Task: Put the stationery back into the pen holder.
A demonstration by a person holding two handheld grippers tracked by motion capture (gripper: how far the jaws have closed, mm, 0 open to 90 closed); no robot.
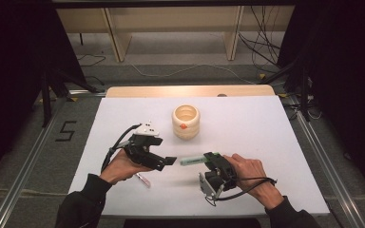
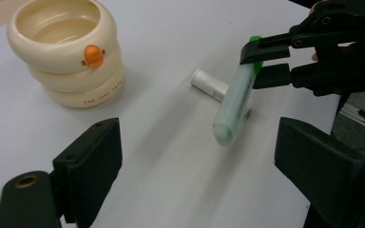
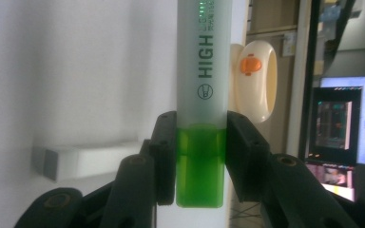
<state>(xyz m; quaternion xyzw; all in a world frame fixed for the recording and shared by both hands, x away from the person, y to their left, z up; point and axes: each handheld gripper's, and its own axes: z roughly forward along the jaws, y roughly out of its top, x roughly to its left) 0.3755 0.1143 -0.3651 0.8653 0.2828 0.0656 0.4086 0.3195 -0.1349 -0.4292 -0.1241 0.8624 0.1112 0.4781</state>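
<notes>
— Where is the highlighter (image 1: pixel 193 160) now?
— Your right tongs (image 1: pixel 212 159) are clamped on its green end; it hangs above the tabletop (image 1: pixel 266 128), long axis running leftward toward your left tongs (image 1: pixel 164 162), capped tip leading.
— And those?
— Jaws apart, empty, just short of that tip. The duck cup (image 1: pixel 186 121) stands farther back, between both hands, likely the drop point

Your left gripper (image 2: pixel 197 166) stood with its black jaws wide apart above the white desk (image 2: pixel 171 180). Ahead, your right gripper (image 2: pixel 261 64) clamped the green cap end of a pale green plastic highlighter (image 2: pixel 234 102), tilted downward. Behind the highlighter lay a small white cylindrical tube (image 2: pixel 209 85). A cream ringed ceramic cup with an orange beak (image 2: pixel 66 52) stood at upper left.
</notes>
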